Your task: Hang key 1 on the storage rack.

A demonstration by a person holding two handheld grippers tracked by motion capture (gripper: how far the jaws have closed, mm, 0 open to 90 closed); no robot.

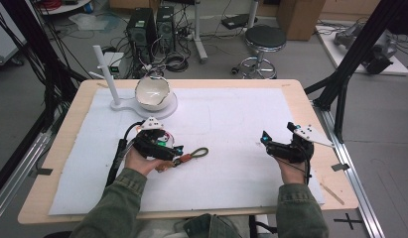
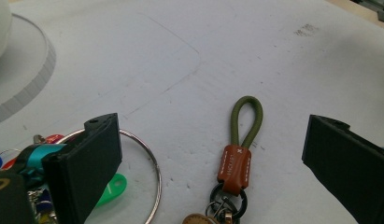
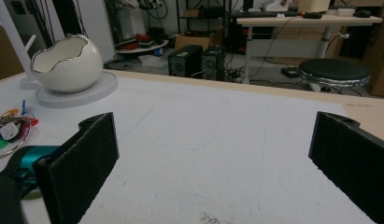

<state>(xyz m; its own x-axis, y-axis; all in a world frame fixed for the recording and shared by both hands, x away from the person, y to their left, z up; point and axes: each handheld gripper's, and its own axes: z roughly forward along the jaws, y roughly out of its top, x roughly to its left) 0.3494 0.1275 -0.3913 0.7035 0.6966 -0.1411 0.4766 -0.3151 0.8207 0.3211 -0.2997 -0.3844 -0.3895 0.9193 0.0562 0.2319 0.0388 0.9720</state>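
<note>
A keychain (image 2: 237,161) with an olive cord loop, a brown leather tab and a black clip lies flat on the white mat. My left gripper (image 2: 213,128) is open, and the keychain sits between its jaws without touching either. In the high view the left gripper (image 1: 174,151) points right at the keychain (image 1: 195,154). A large metal key ring (image 2: 150,161) with coloured tags lies under the left jaw. My right gripper (image 1: 267,141) rests at the right of the mat; it is open (image 3: 213,123) with nothing between its jaws.
A white egg-shaped bowl (image 1: 152,93) stands on a round base (image 1: 169,110) at the back left, next to an upright white post (image 1: 103,69). The white mat (image 1: 231,119) covers most of the wooden table. Beyond the table are a stool (image 1: 265,38) and computer towers (image 1: 142,27).
</note>
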